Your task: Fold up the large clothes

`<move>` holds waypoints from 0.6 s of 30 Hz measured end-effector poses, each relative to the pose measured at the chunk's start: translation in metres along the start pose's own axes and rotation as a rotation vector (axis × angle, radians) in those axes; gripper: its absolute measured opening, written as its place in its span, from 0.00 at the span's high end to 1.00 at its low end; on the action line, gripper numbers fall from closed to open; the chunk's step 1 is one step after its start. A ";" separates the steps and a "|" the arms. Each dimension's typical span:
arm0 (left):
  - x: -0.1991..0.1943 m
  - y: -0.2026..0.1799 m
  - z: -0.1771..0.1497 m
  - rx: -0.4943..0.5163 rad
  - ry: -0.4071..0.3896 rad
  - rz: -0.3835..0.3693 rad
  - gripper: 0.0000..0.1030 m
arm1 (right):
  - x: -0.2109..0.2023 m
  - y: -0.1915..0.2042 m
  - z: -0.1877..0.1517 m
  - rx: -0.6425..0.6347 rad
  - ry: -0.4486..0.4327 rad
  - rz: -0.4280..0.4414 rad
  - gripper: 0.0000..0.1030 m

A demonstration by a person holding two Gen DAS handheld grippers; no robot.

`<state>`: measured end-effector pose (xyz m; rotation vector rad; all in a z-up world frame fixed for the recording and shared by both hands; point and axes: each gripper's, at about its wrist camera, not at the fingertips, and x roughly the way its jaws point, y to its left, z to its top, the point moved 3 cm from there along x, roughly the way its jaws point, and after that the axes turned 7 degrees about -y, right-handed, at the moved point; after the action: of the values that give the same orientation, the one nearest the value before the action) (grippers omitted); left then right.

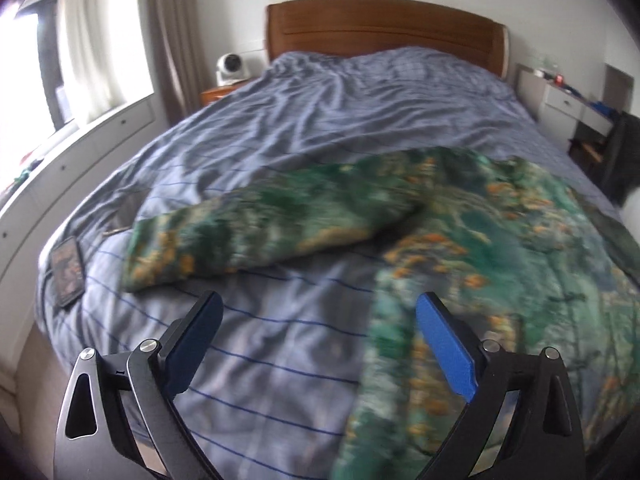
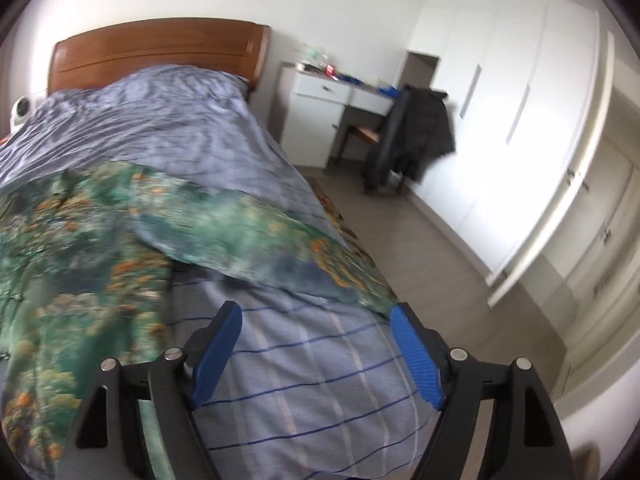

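We were in a home bedroom: a bed (image 1: 320, 128) with a wooden headboard (image 1: 384, 28) and rumpled blue checked duvet, curtains (image 1: 168, 32) at the window, a white desk (image 2: 340, 92), and tall white wardrobe doors (image 2: 520, 100).

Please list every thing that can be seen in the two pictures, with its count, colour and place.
garment: one, green with orange print, spread on bed, sleeves out to both sides
duvet: one, blue-grey checked, covers bed
headboard: one, brown wood, far end
fan: one, white, beside headboard
desk: one, white, right of bed
dark coat: one, black, on chair
wardrobe: white, right wall
left claw: blue pads, open, empty
right claw: blue pads, open, empty
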<state>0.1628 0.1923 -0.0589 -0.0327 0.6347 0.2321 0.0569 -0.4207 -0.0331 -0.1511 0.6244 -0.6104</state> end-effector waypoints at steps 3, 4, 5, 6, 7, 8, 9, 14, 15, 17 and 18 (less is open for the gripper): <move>-0.005 -0.023 -0.008 0.025 0.001 -0.027 0.04 | -0.017 0.020 0.009 -0.040 -0.024 0.019 0.23; -0.006 -0.030 -0.011 0.037 0.002 -0.030 0.04 | -0.022 0.024 0.010 -0.047 -0.029 0.024 0.23; -0.006 -0.034 -0.013 0.045 0.001 -0.029 0.03 | -0.026 0.029 0.013 -0.055 -0.033 0.028 0.23; -0.004 -0.039 -0.016 0.056 -0.002 -0.024 0.03 | -0.029 0.032 0.014 -0.060 -0.037 0.028 0.23; -0.002 -0.044 -0.020 0.067 -0.002 -0.016 0.03 | -0.032 0.036 0.016 -0.068 -0.045 0.027 0.23; 0.001 -0.048 -0.023 0.074 0.005 -0.011 0.03 | -0.034 0.037 0.016 -0.072 -0.050 0.026 0.23; 0.003 -0.051 -0.028 0.077 0.012 -0.010 0.03 | -0.037 0.040 0.017 -0.083 -0.056 0.019 0.23; 0.023 -0.060 -0.050 0.072 0.060 -0.003 0.03 | -0.043 0.050 0.019 -0.096 -0.067 0.023 0.23; 0.028 -0.062 -0.054 0.072 0.068 0.001 0.03 | -0.045 0.052 0.020 -0.097 -0.069 0.026 0.23; 0.038 -0.065 -0.062 0.074 0.083 0.009 0.03 | -0.048 0.055 0.021 -0.102 -0.075 0.030 0.23; 0.042 -0.067 -0.066 0.077 0.089 0.010 0.03 | -0.050 0.057 0.022 -0.104 -0.080 0.030 0.23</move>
<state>0.1725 0.1294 -0.1398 0.0348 0.7324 0.2168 0.0653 -0.3467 -0.0082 -0.2620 0.5807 -0.5406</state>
